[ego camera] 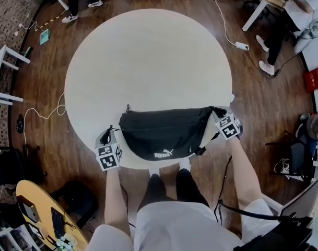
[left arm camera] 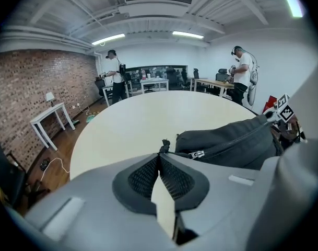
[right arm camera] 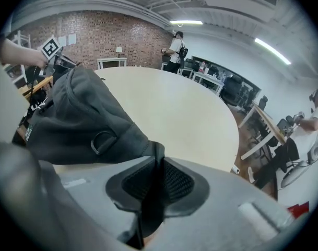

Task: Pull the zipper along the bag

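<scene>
Black waist bag (ego camera: 159, 132) lay on the round beige bench (ego camera: 148, 56), at the near edge right in front of the person, long side running L–R, white logo (ego camera: 164, 153) facing the person.

L tool (left arm camera: 160, 156) sat at the bag's L end, jaws pressed together w/ no gap, pinching a black knotted cord (left arm camera: 164, 144) at their tips. A thin line ran from that cord to the silver zip slider (left arm camera: 196, 154), which sat just beside it, near the bag's L end. Zip track went on from there along the bag's top, away to the R.

R tool (right arm camera: 159, 158) was at the bag's R end, jaws clamped narrow on a fold of the bag's black fabric; the fold stuck up between the pads. A metal D-ring (right arm camera: 98, 140) lay on the bag near that grip. The bag hung stretched btwn the two tools, its R end lifted a bit off the bench edge.

Rest of the bench top was bare. Bkgd: brick wall (left arm camera: 38, 88), white side tables, two people standing well apart from the bench, a power strip (ego camera: 241, 46) w/ cable on the wood floor.
</scene>
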A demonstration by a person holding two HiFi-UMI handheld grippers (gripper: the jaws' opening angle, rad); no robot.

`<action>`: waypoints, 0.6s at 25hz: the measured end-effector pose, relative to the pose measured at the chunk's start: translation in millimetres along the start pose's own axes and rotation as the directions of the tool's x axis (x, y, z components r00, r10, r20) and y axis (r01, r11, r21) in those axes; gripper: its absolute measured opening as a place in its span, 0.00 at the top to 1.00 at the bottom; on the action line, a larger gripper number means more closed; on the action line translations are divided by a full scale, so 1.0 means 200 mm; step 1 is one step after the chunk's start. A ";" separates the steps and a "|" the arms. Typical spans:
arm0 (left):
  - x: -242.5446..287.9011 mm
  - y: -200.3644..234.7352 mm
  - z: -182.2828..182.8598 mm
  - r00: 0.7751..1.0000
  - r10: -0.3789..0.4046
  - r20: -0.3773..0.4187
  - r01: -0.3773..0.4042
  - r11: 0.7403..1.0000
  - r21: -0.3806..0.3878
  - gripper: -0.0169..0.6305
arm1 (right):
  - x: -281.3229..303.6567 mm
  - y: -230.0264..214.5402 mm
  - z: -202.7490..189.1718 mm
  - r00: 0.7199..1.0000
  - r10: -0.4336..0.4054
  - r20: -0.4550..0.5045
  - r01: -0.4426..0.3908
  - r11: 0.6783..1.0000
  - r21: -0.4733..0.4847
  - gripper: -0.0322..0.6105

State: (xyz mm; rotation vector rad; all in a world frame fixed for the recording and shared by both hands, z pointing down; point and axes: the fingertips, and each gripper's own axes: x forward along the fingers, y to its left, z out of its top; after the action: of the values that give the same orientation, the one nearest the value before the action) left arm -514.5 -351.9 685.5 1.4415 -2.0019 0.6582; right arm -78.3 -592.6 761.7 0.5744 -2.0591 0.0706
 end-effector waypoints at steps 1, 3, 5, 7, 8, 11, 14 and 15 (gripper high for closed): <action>0.05 0.02 -0.02 1.000 -0.006 -0.007 0.006 1.000 0.013 0.94 | 0.00 0.00 0.00 1.000 -0.009 -0.010 0.009 1.000 -0.003 0.90; 0.16 0.06 -0.03 1.000 -0.014 -0.012 0.014 0.999 0.041 0.94 | 0.01 0.00 0.00 0.999 -0.022 -0.032 0.022 1.000 -0.015 0.90; 0.25 0.06 -0.04 0.999 -0.026 -0.036 0.028 0.997 0.072 0.94 | 0.01 0.00 -0.01 0.998 -0.033 -0.054 0.031 0.999 -0.027 0.90; 0.30 0.03 -0.05 0.997 -0.045 -0.059 0.050 0.995 0.087 0.94 | 0.01 0.01 -0.01 0.997 -0.040 -0.071 0.038 0.999 -0.021 0.90; 0.31 0.01 -0.04 0.996 -0.061 -0.058 0.065 0.995 0.070 0.94 | 0.01 0.00 -0.01 0.996 -0.041 -0.077 0.041 0.999 -0.007 0.90; 0.25 -0.01 0.00 0.996 -0.093 -0.007 0.093 0.996 0.006 0.93 | -0.01 -0.03 0.02 0.996 -0.058 -0.067 0.063 0.995 0.072 0.90; 0.13 -0.01 0.03 0.989 -0.135 0.060 0.136 0.990 -0.022 0.84 | -0.15 -0.04 0.11 0.992 -0.122 0.014 0.119 0.982 0.145 0.90; 0.09 0.00 0.04 0.985 -0.154 0.075 0.156 0.987 -0.023 0.75 | -0.22 -0.03 0.16 0.988 -0.148 0.053 0.137 0.975 0.173 0.87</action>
State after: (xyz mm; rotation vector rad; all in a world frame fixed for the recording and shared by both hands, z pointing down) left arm -519.5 -369.6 691.9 1.6061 -1.9214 0.5139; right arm -82.4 -590.0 708.1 0.8381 -2.0814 0.1454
